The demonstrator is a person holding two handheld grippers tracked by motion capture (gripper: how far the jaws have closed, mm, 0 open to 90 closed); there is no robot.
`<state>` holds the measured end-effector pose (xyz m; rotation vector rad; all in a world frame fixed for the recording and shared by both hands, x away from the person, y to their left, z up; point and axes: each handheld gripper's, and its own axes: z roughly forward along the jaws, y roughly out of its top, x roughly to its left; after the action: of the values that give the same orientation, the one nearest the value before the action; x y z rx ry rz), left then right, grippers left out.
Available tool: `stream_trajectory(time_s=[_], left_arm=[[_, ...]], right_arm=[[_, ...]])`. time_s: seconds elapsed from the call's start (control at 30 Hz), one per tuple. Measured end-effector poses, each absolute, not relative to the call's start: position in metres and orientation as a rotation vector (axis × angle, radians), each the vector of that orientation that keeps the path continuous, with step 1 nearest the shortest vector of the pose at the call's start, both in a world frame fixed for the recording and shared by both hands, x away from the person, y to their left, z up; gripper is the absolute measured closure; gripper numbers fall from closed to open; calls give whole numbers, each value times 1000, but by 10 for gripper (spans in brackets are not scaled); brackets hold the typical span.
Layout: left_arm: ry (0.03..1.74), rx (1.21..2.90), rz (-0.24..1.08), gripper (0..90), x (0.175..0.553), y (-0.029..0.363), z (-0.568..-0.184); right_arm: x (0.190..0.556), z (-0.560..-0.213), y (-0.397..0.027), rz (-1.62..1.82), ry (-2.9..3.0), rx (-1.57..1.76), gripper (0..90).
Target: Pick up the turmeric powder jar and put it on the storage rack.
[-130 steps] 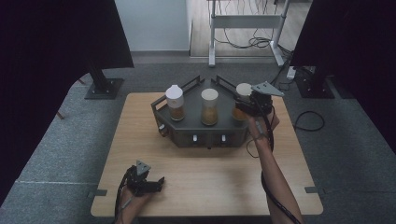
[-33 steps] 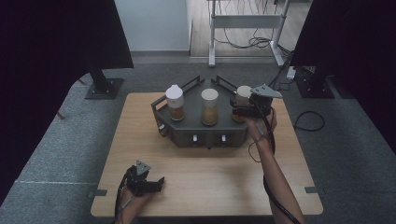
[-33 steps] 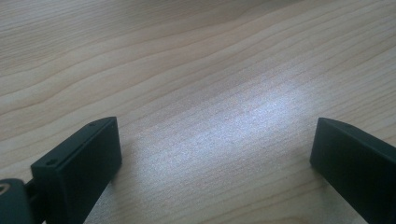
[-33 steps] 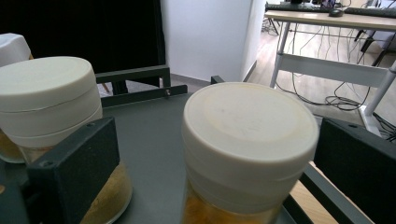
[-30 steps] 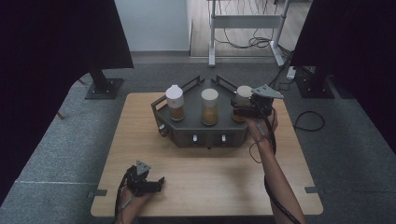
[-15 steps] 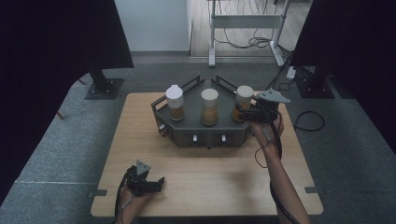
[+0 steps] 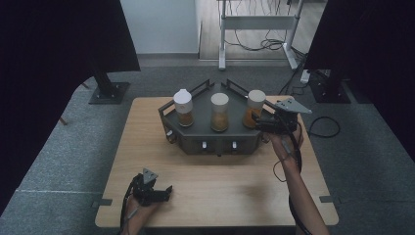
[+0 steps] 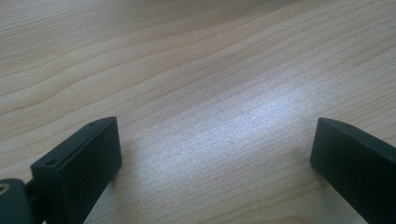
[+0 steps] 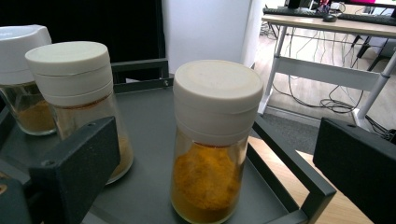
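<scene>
High view looks down on the table [image 7: 98,147]; right gripper view closely faces the shared jars [image 9: 215,140]; left gripper view sits just above the tabletop.

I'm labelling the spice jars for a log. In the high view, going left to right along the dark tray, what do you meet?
Jar with the domed white cap → middle jar with the flat cap → right-hand jar of orange powder → right gripper, open, beside that jar at the tray edge.
</scene>
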<state>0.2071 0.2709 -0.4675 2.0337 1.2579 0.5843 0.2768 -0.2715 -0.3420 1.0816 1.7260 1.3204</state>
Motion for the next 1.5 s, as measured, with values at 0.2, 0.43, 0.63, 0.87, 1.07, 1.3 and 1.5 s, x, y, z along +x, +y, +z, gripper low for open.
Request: stream_trajectory(time_s=[0.2,0.43,0.63,0.87,1.07,1.3,1.5], left_arm=[[1258,2034,584,15,207,271,-467],[1258,2034,584,15,207,271,-467],[1257,2035,584,15,207,271,-467],[1258,2035,584,15,207,271,-467],[1257,2034,585,15,207,271,-467],[1256,2035,586,15,207,271,-467],[1258,2033,584,15,207,271,-468]], right_arm=[[271,-342,-276,1320,1728,1077,0],[264,-343,-280,1323,1731,1066,1],[256,-345,-283,1325,1736,1055,2],[246,-347,-287,1314,1749,1040,10],[239,-350,-291,1311,1754,1036,10],[232,-354,-294,1296,1762,1037,10],[225,-355,-296,1274,1774,1034,14]])
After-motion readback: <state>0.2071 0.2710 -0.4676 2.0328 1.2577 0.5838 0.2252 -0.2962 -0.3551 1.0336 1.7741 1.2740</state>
